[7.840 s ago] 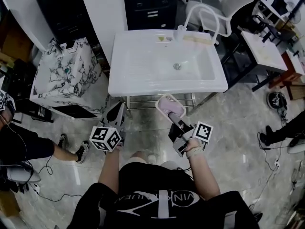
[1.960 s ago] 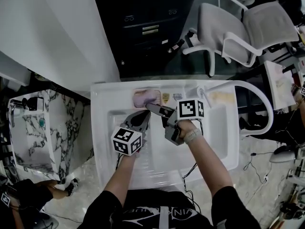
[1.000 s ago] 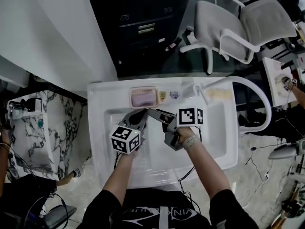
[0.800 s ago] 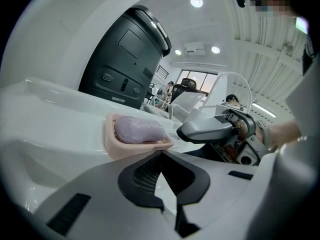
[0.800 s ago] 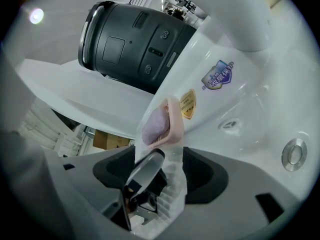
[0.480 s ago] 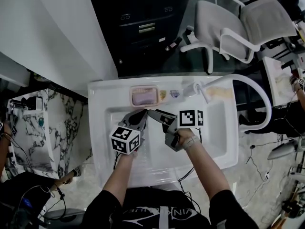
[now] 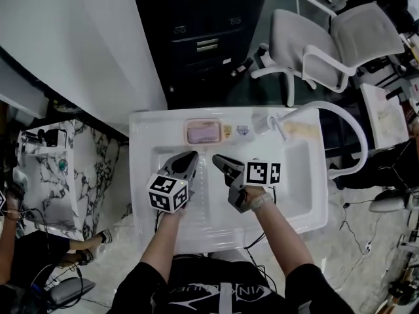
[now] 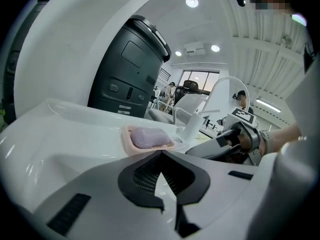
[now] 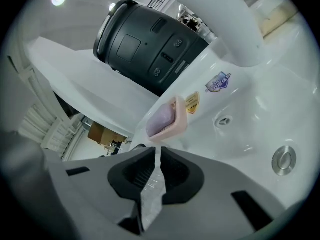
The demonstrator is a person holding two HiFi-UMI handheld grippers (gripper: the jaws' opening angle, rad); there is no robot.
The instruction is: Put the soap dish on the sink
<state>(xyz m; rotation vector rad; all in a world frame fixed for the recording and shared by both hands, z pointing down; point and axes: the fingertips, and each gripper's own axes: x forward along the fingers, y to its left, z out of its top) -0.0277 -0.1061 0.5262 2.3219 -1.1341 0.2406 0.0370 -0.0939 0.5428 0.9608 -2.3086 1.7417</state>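
Sitting on the back ledge of the white ceramic sink (image 7: pixel 141 175), the pink plastic soap dish (image 7: pixel 203 132) looks delivered; with the right gripper (image 7: pixel 216 159) closing on nothing and the left gripper (image 7: pixel 192 156) jaws together, both need only withdraw.

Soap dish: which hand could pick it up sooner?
Left, narrowly: left gripper faces the soap dish level and head-on; right gripper, equally near, is tilted with its empty jaws closing.

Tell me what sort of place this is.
Likely an office or lab workspace, not a real bathroom: the white sink with its soap dish stands beside an office chair and a dark filing cabinet.
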